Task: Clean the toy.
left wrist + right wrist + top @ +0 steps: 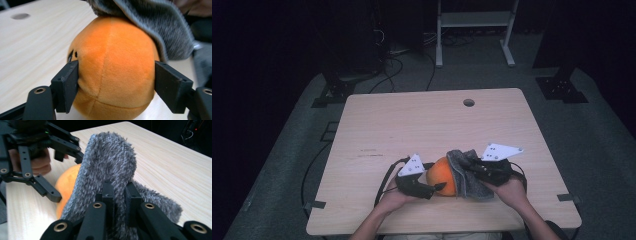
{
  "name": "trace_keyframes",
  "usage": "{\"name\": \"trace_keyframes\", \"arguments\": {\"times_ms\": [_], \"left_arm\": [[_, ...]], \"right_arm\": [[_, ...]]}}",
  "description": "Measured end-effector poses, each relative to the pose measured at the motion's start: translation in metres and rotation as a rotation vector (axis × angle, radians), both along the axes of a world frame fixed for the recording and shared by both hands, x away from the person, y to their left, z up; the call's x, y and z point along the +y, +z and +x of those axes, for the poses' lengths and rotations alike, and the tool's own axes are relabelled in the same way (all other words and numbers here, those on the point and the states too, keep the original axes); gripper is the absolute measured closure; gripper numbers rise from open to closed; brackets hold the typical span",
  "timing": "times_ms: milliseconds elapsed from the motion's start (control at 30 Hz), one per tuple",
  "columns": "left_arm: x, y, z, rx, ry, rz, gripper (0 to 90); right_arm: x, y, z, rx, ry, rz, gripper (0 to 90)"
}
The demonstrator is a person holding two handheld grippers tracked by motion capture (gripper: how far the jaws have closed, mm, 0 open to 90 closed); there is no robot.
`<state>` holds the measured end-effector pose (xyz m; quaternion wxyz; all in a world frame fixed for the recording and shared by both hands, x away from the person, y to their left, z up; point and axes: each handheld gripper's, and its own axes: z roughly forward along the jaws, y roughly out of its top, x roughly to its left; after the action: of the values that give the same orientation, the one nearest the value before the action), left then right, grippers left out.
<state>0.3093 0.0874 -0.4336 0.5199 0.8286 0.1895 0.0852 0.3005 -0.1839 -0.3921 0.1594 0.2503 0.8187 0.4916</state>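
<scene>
Orange plush ball [112,70] is the landmark here: it sits on the tabletop [412,120] near the person's edge, between the two hands. In the left gripper view it is seen between the two black jaws of the left gripper [116,82]. The jaw at that view's left presses into the fabric and dents it slightly, while the other jaw stands at the ball's flank, touching or just off it; which of the two cannot be told. The jaws stand about half wide, and the ball appears to be steadied in place so that it does not roll while it is being wiped or covered.

On the far side of the ball from the left gripper, the grey cloth [110,170] is pinched in a fold by the right gripper [120,202], whose jaws are clamped narrowly on it. The cloth is draped over the ball's top and side, touching it, which suggests that the surface is being rubbed or wrapped.

Beyond the ball, the tabletop lies bare up to a round hole [469,102] near its far edge.
</scene>
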Motion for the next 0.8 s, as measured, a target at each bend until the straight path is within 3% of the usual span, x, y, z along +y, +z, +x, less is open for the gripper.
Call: {"name": "trace_keyframes", "arguments": {"times_ms": [67, 167, 200, 267, 367, 433, 467, 533, 567, 633, 733, 800], "left_arm": [[-0.006, 0.001, -0.002, -0.047, 0.031, 0.026, 29.4], [-0.017, 0.002, -0.014, -0.17, 0.032, 0.117, 34.9], [-0.018, 0.002, -0.017, -0.196, 0.032, 0.137, 35.9], [-0.013, 0.001, -0.017, -0.206, 0.021, 0.142, 38.7], [-0.007, -0.002, -0.017, -0.201, 0.001, 0.133, 39.4], [-0.004, -0.003, -0.017, -0.186, -0.012, 0.125, 37.5], [-0.004, -0.003, -0.015, -0.167, -0.014, 0.113, 34.3], [-0.006, 0.0, -0.008, -0.081, -0.011, 0.085, 23.1], [-0.008, 0.001, -0.006, -0.058, -0.001, 0.079, 18.5], [-0.011, 0.001, -0.003, -0.056, 0.007, 0.089, 16.1], [-0.007, 0.0, -0.006, -0.101, 0.017, 0.12, 29.4], [-0.001, -0.002, -0.006, -0.092, 0.024, 0.108, 34.0]], "right_arm": [[0.007, 0.002, -0.006, -0.006, 0.029, 0.006, 80.6], [0.028, 0.006, -0.011, -0.018, 0.109, 0.007, 80.5], [0.033, 0.006, -0.011, -0.021, 0.116, -0.004, 80.5], [0.032, 0.007, -0.006, -0.014, 0.098, -0.007, 80.6], [0.012, 0.004, 0.004, 0.005, 0.027, 0.019, 80.6], [-0.001, 0.0, 0.007, 0.012, -0.023, 0.009, 80.6], [-0.008, -0.003, 0.009, 0.024, -0.046, 0.003, 80.6], [-0.016, -0.008, 0.01, 0.051, -0.057, 0.016, 80.6], [-0.015, -0.008, 0.009, 0.053, -0.058, 0.02, 80.6], [-0.009, -0.005, 0.007, 0.053, -0.027, 0.051, 80.6], [0.007, 0.001, 0.003, 0.031, 0.081, 0.095, 80.4], [0.009, -0.002, 0.007, 0.028, 0.079, 0.091, 80.4]]}}
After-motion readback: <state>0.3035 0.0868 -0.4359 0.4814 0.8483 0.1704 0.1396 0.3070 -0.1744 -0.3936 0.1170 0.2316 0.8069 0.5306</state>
